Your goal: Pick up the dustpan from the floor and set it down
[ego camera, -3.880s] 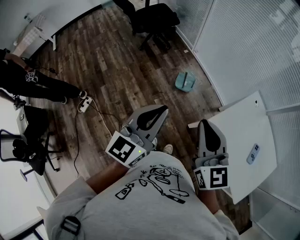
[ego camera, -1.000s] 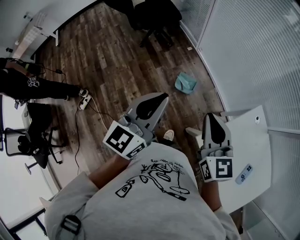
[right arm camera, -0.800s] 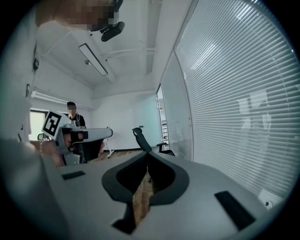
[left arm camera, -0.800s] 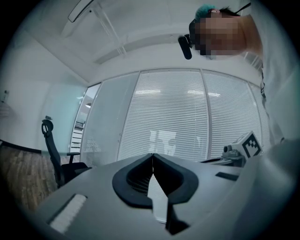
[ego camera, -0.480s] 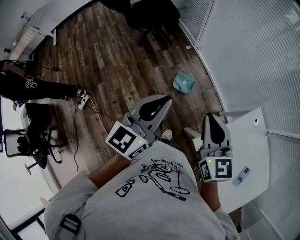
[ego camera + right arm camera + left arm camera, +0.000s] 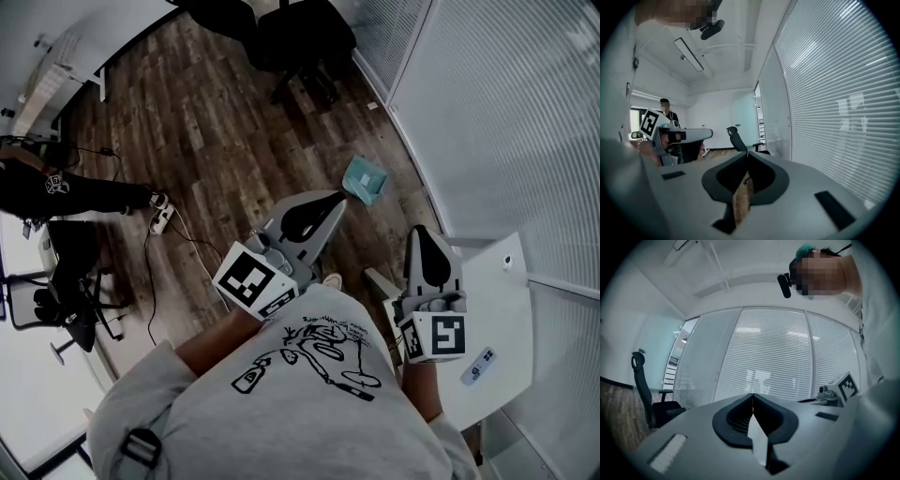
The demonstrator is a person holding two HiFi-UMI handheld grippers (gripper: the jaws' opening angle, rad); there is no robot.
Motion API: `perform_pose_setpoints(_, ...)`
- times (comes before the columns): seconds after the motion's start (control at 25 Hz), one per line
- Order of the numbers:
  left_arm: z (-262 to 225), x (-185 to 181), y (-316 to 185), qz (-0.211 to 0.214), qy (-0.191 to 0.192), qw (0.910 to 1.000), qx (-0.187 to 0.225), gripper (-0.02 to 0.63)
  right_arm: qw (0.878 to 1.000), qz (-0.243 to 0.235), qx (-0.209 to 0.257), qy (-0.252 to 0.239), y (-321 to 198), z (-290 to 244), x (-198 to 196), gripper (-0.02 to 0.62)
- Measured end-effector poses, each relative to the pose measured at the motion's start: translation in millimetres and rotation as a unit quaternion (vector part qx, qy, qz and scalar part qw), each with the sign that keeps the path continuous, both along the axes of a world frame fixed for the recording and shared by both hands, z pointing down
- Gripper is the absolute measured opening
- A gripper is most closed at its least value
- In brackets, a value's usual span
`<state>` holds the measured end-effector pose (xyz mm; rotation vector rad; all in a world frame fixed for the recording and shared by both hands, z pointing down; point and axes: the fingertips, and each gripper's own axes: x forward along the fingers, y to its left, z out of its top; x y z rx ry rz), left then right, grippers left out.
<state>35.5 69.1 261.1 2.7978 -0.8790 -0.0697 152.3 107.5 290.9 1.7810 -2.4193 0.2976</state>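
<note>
- The left tongs [image 6: 335, 199] are clenched and empty. In the left gripper view [image 6: 752, 395] their tips meet in a thin seam, aimed at a glass wall with blinds [image 6: 778, 357].
- The dustpan [image 6: 364, 180], teal, lies on the wooden floor [image 6: 216, 122] in the upper middle of the head view. It is close to the foot of the blind-covered wall, just past the left tongs' tip in the picture, and touches neither pair.
- The right tongs [image 6: 418, 232] are clenched too, with nothing between them. The right gripper view [image 6: 747, 153] shows their tips pressed together.
- A white counter [image 6: 487, 300] sits at lower right of the head view, with a small remote [image 6: 478, 366] on it.
- Only the head view shows the dustpan, the counter and a power strip [image 6: 161, 214] at left.
- The right gripper view alone shows a standing person [image 6: 665, 108] at its left, behind the left tongs' body.
- The left gripper view catches the right gripper's marker cube [image 6: 846, 386] at its right, and an office chair [image 6: 647, 394] at its left.
- The dustpan is small in the frame, so its handle and which way it faces are hard to make out.
- The right tongs cover part of the counter's near edge.
- A person in black [image 6: 56, 187] is cut off by the head view's left edge.
</note>
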Motion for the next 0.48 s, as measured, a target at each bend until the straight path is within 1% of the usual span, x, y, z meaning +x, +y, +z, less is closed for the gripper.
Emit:
perform_pose_setpoints(0.28, 0, -26, -59, -0.002, 0.003, 1.0000, -0.005, 0.003, 1.000, -0.012, 0.000, 0.005, -61, -6, -31, 0.006)
perform_pose_setpoints(0.48, 4, -45, -92, -0.003, 0.006, 1.0000, -0.007, 0.002, 1.000, -0.017, 0.000, 0.011, -95, -7, -52, 0.006)
